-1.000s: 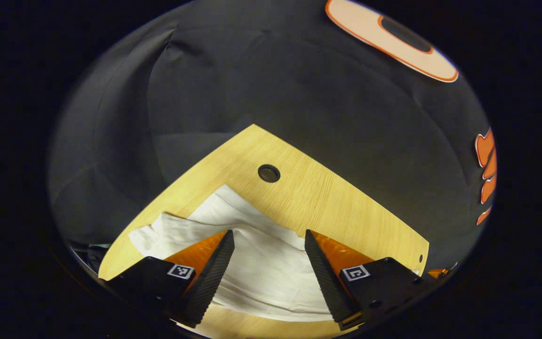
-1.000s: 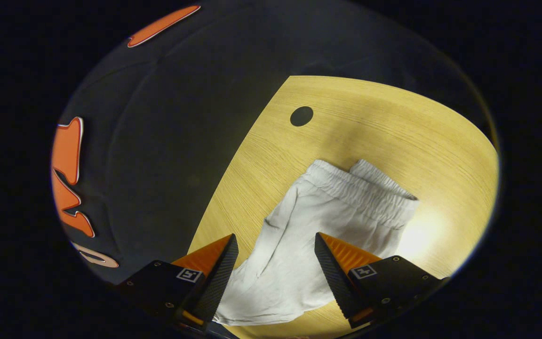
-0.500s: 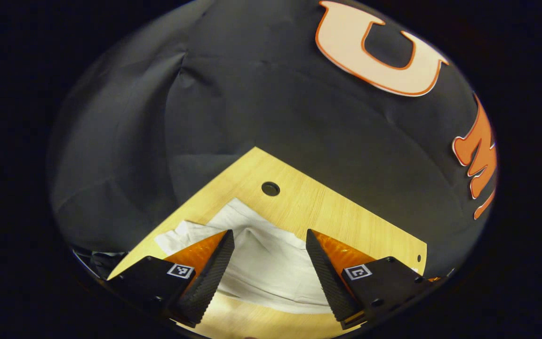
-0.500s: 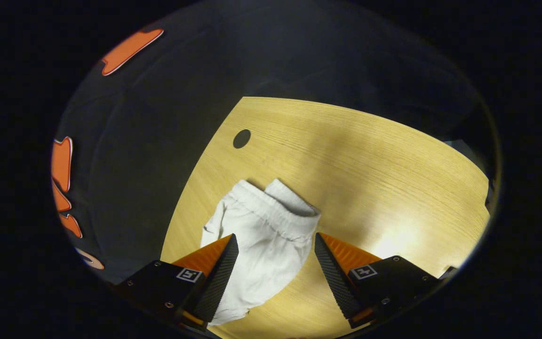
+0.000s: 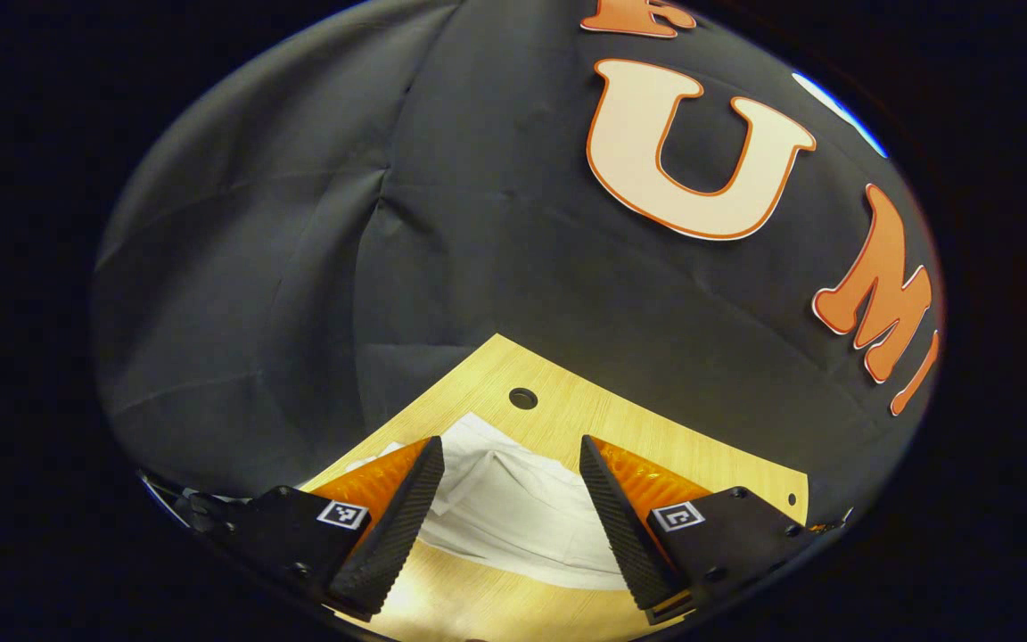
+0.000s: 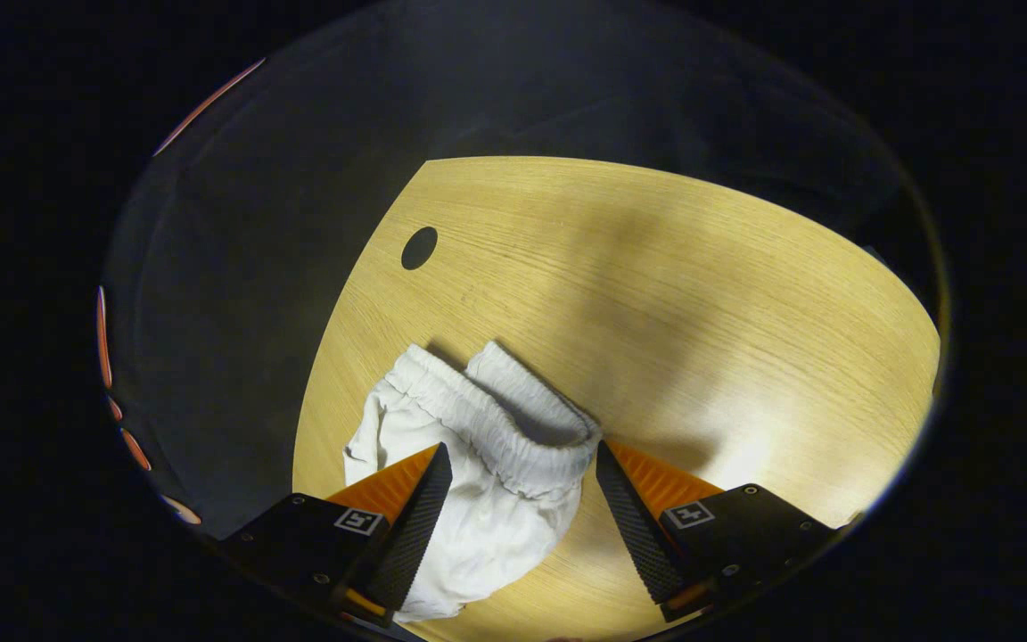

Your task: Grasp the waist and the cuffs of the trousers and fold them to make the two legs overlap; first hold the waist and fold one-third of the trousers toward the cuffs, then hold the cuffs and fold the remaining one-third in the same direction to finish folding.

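Jaws of both grippers stand wide apart and hold nothing. The left gripper (image 5: 512, 486) and the right gripper (image 6: 522, 490) each hover above the trousers (image 6: 478, 464), clear of the cloth.

The trousers are white, with a gathered elastic waist (image 6: 487, 419). They lie bunched and creased on the wooden table (image 6: 701, 294), near its left edge, with the waist band turned toward the far side and gaping slightly. A round hole (image 6: 419, 248) in the table lies farther off, apart from the cloth.

Compared with the frame 1.0 s ago, the trousers appear smaller and lower in both views. In the left gripper view, more of the booth wall is visible and less of the table.
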`<state>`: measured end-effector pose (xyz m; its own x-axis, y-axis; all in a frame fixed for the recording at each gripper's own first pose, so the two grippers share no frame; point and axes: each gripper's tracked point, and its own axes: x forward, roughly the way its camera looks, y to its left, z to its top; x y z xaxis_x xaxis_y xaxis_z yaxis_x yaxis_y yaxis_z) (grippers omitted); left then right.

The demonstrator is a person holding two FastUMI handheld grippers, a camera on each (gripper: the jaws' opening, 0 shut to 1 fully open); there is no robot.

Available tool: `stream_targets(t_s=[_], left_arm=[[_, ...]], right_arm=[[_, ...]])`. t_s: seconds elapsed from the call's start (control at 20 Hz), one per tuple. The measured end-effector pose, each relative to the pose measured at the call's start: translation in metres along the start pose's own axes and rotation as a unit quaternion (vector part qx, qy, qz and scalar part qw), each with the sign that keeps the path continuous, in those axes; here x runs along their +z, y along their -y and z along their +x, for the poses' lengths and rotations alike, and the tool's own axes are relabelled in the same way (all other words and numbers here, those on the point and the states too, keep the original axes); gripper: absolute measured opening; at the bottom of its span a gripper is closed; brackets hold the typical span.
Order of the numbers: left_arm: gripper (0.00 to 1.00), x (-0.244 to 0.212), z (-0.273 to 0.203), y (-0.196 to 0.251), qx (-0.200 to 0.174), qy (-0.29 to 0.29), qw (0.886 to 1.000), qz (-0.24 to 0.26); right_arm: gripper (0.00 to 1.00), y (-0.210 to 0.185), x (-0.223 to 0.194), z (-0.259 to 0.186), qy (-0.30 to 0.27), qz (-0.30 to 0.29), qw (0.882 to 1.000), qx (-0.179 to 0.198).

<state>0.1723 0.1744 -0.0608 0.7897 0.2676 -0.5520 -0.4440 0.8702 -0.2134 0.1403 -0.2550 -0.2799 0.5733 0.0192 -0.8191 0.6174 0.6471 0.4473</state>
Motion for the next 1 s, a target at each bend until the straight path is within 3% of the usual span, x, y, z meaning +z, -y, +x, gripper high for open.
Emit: stream_targets(t_s=[0.1, 0.15, 0.25, 0.35, 0.45, 0.55, 0.75, 1.0], left_arm=[[1.00, -0.005, -0.003, 0.000, 0.010, -0.001, 1.000, 0.003], [1.00, -0.008, -0.006, 0.000, 0.011, -0.001, 1.000, 0.000], [1.00, -0.012, -0.005, 0.008, 0.013, -0.005, 1.000, -0.008], [1.00, -0.014, -0.004, 0.006, 0.015, -0.005, 1.000, -0.009], [1.00, -0.013, -0.006, 0.006, 0.016, -0.003, 1.000, -0.006], [1.00, -0.013, -0.008, 0.010, 0.013, -0.005, 1.000, -0.008], [1.00, -0.011, -0.006, 0.007, 0.005, -0.004, 1.000, 0.006], [1.00, -0.014, 0.004, 0.006, -0.040, -0.033, 0.999, 0.005]], right_arm=[[0.98, -0.001, 0.005, 0.003, 0.006, -0.004, 1.000, -0.005], [0.90, 0.005, 0.002, 0.008, 0.009, -0.006, 1.000, -0.010], [0.62, 0.010, 0.002, 0.004, 0.005, -0.005, 1.000, -0.006], [0.27, 0.001, 0.007, 0.007, 0.014, -0.008, 1.000, 0.004], [0.12, -0.008, 0.009, 0.000, 0.030, -0.014, 0.999, 0.021], [0.07, -0.023, 0.012, -0.019, 0.048, -0.020, 0.998, 0.046], [0.06, -0.067, 0.009, -0.059, 0.071, -0.057, 0.992, 0.091], [0.06, -0.139, -0.023, -0.111, 0.114, -0.132, 0.976, 0.127]])
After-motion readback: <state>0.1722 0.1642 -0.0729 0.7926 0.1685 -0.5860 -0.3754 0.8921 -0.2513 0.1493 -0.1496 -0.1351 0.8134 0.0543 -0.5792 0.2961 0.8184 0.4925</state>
